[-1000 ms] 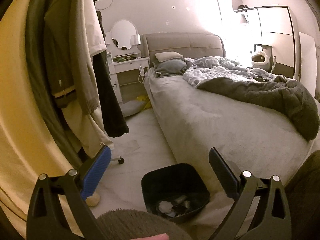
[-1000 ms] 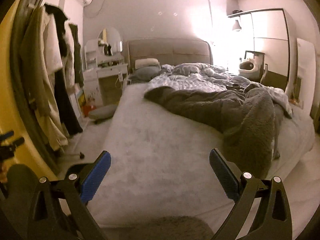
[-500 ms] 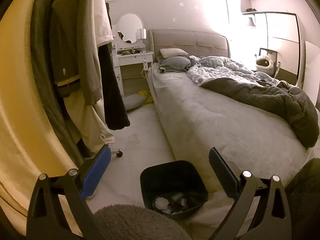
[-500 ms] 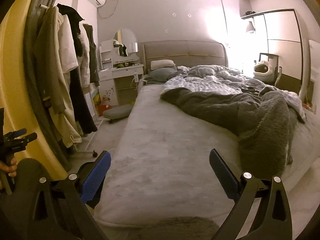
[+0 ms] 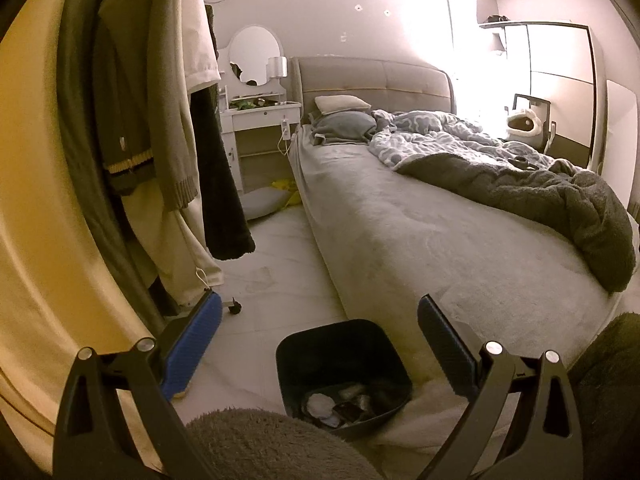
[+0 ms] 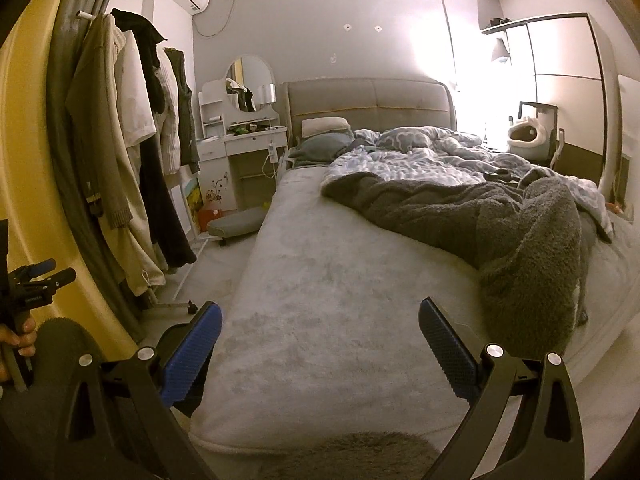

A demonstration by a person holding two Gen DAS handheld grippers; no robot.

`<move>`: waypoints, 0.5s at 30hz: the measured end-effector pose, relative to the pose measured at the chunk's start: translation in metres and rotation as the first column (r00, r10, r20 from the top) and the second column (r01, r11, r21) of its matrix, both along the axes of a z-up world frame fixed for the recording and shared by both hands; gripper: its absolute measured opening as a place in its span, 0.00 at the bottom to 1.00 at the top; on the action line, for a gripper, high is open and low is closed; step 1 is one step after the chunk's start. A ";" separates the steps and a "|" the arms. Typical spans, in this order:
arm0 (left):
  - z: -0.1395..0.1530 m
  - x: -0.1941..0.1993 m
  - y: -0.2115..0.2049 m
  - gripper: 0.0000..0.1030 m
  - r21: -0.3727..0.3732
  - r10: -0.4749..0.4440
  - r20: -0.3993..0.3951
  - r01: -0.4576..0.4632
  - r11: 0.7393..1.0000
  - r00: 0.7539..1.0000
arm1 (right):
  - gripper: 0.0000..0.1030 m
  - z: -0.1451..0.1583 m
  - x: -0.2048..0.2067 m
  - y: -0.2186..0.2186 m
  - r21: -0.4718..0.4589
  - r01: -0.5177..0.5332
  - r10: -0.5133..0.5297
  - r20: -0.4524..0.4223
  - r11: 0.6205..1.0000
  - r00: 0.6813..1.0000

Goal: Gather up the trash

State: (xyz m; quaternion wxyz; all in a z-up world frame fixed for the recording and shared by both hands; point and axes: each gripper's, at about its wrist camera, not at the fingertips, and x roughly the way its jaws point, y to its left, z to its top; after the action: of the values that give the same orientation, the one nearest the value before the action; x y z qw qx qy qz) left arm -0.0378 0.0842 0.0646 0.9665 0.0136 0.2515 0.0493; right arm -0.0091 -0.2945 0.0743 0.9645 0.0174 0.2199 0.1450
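Observation:
A black trash bin [image 5: 344, 368] stands on the floor at the foot corner of the bed, with white crumpled paper and other scraps [image 5: 320, 404] in its bottom. My left gripper [image 5: 320, 344] is open and empty, held above and just short of the bin. My right gripper [image 6: 320, 344] is open and empty, held over the foot end of the bed [image 6: 340, 300]. The left gripper's handle [image 6: 28, 284] shows at the left edge of the right wrist view, in a hand.
A rolling clothes rack with hanging coats [image 5: 160, 120] lines the left side of the floor aisle. A white dressing table [image 5: 260, 120] and a grey cushion [image 5: 260, 204] are at the far end. A grey blanket [image 6: 520, 232] is heaped on the bed. Yellow scraps [image 5: 286, 192] lie beside the bed.
Both views have tilted up and pulled back slightly; the right view has swung right to left showing more of the rack. Both grippers stay open and empty.

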 end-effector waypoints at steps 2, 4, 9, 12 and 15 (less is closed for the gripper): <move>0.000 0.000 0.001 0.97 -0.002 0.001 0.000 -0.001 1.000 1.000 | 0.97 0.000 0.000 -0.001 0.000 0.000 0.000 0.001 1.000 1.000; 0.000 0.000 0.001 0.97 -0.006 0.001 -0.001 -0.001 1.000 1.000 | 0.97 0.000 0.001 0.000 -0.001 -0.001 0.001 0.000 1.000 1.000; 0.000 0.000 0.001 0.97 -0.006 0.001 -0.002 -0.001 1.000 1.000 | 0.97 0.000 0.001 -0.001 -0.001 -0.001 0.001 -0.002 1.000 1.000; 0.000 0.000 0.001 0.97 -0.004 0.000 -0.001 0.000 1.000 1.000 | 0.97 0.000 0.001 -0.001 -0.001 -0.001 0.001 -0.001 1.000 1.000; 0.000 0.000 0.001 0.97 -0.004 0.000 -0.002 0.000 1.000 1.000 | 0.97 0.001 0.001 -0.002 -0.001 -0.002 0.002 -0.002 1.000 1.000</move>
State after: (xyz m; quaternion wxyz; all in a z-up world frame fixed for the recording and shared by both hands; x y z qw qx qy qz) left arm -0.0377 0.0853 0.0646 0.9663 0.0118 0.2524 0.0488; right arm -0.0077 -0.2960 0.0748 0.9643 0.0169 0.2207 0.1456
